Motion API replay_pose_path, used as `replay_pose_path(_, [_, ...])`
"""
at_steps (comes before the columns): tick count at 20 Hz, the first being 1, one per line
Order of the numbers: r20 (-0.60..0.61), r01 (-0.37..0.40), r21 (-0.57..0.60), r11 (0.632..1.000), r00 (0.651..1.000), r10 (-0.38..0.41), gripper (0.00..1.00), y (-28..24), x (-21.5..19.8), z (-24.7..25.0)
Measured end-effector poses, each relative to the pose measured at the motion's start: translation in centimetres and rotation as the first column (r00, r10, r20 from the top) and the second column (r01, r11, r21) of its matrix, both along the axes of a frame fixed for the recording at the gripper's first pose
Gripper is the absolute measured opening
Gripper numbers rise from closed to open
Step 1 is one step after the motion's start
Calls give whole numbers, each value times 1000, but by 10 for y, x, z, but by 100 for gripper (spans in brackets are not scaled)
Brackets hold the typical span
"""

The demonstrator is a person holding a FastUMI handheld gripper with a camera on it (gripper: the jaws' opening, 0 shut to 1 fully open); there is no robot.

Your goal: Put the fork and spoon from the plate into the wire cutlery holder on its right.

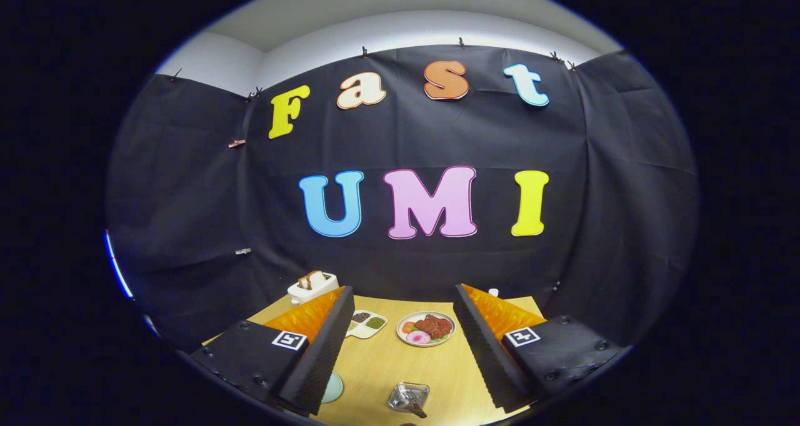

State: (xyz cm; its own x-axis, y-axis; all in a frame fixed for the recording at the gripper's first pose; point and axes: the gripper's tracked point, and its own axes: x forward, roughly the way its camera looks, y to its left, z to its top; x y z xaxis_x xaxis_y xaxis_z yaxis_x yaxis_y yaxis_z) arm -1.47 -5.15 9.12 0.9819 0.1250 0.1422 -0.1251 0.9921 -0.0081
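My gripper (pixel 403 292) is held high above the wooden table (pixel 381 363), open, with nothing between its orange and black fingers (pixel 325 338). Low down between the fingers stands the wire cutlery holder (pixel 408 396), a shiny metal basket with something dark and slim leaning in it; I cannot tell what it is. To the holder's left a pale teal plate (pixel 332 387) peeks out from behind the left finger, mostly hidden. What lies on it is out of sight.
Further back on the table sit a white plate of food (pixel 426 329), a white divided dish of seasonings (pixel 366 323) and a white toaster with bread (pixel 312 287) at the far left corner. Black cloth walls close in behind and at both sides.
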Motion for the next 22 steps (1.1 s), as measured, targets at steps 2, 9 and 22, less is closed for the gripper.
replay_pose_path(2, [7, -19, -4, 1000, 1000, 19, 99, 8, -2, -2])
replay_pose_path(9, [11, -27, -24, 999, 1000, 27, 99, 23, -10, -17])
replay_pose_path(22, [78, 73, 17, 997, 994, -74, 99, 25, -18, -22])
